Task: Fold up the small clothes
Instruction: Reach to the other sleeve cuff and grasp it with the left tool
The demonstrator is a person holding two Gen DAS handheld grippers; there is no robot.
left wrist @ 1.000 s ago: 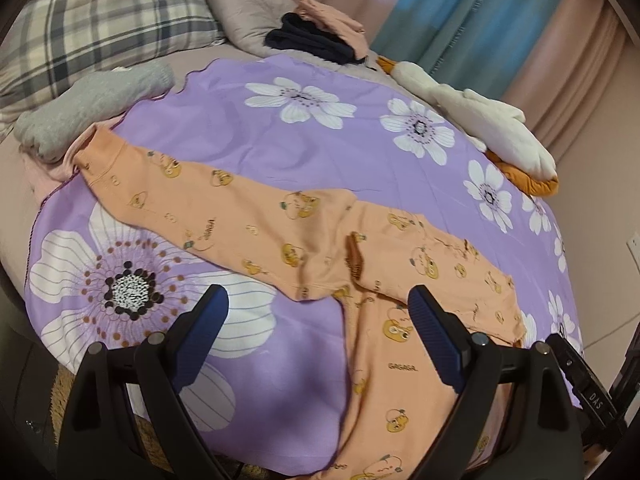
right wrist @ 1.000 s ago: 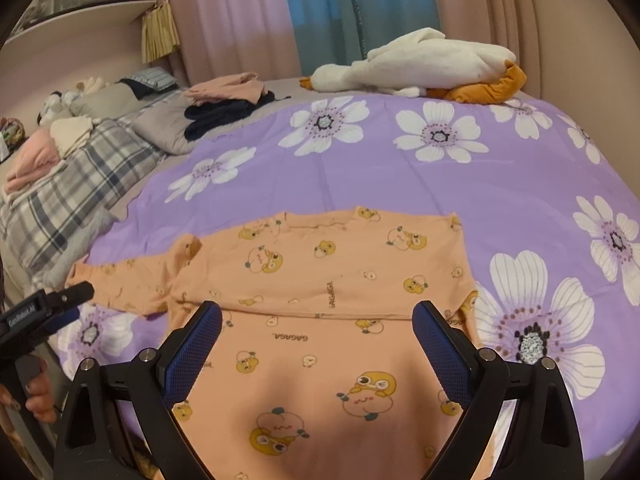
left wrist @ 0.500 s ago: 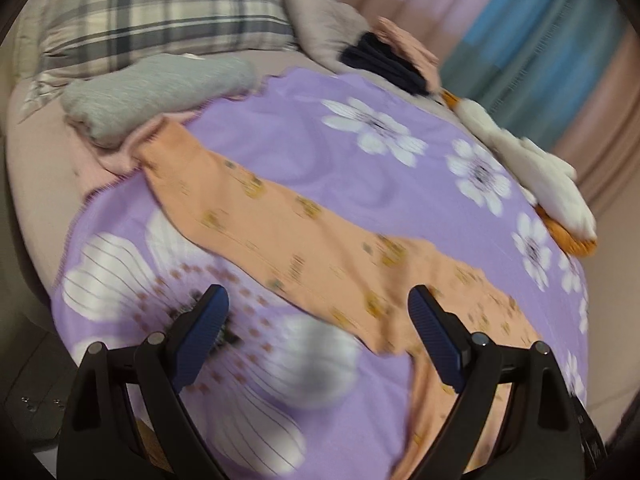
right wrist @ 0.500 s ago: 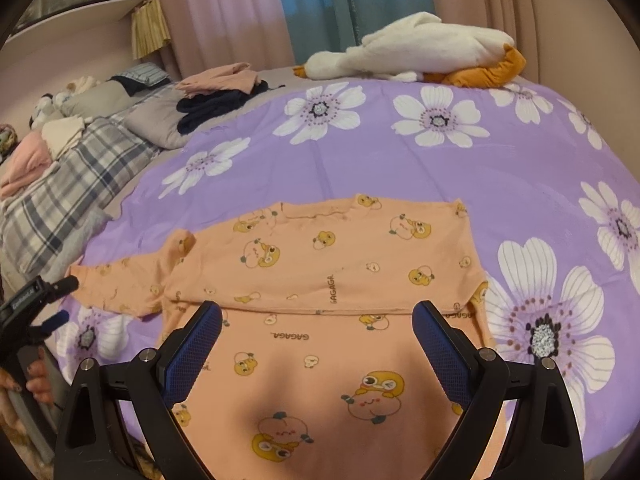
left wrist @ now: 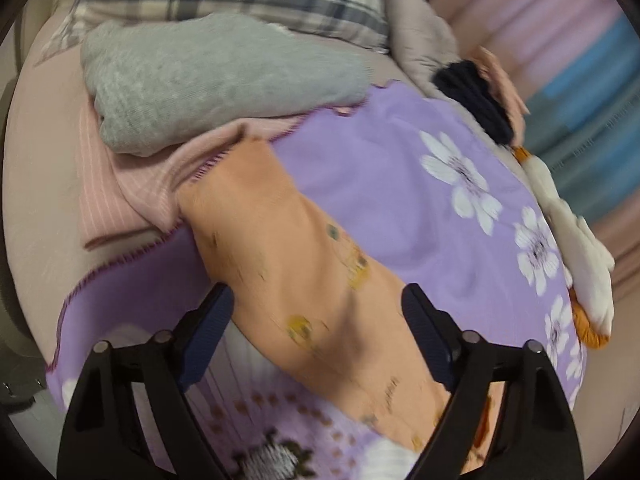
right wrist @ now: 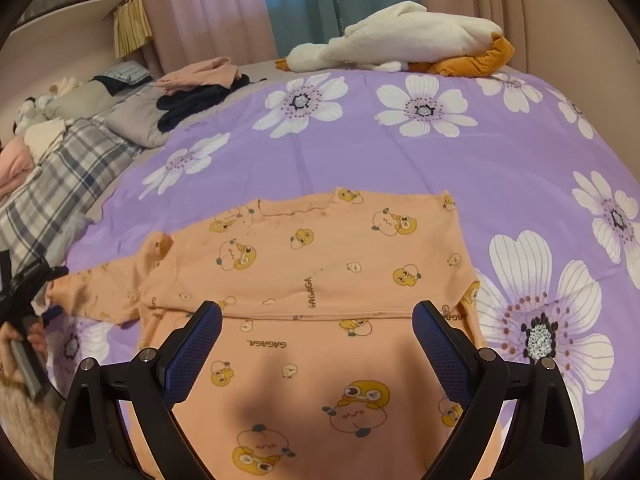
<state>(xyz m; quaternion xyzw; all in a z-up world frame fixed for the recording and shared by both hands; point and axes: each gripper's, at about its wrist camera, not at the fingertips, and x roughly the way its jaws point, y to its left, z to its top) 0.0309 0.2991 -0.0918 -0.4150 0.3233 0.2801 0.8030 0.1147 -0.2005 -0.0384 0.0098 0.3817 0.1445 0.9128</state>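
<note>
An orange child's top (right wrist: 320, 264) with duck prints lies flat on the purple flowered bedspread (right wrist: 400, 160), its lower part folded up over the body. One long sleeve (left wrist: 288, 256) stretches out to the left. My left gripper (left wrist: 316, 320) is open and hovers just over that sleeve, straddling it; the cuff end (left wrist: 224, 184) lies ahead. In the right wrist view the left gripper (right wrist: 36, 280) shows at the sleeve's end. My right gripper (right wrist: 316, 336) is open and empty above the top's near part.
A grey folded garment (left wrist: 208, 76) and pink striped cloth (left wrist: 120, 200) lie just beyond the cuff. A plaid pillow (right wrist: 60, 184), dark and pink clothes (right wrist: 200, 92) and a white goose plush (right wrist: 400, 44) lie at the far side. Curtains hang behind.
My left gripper has swung left along the sleeve and come down close over it near the cuff. My right gripper has barely moved.
</note>
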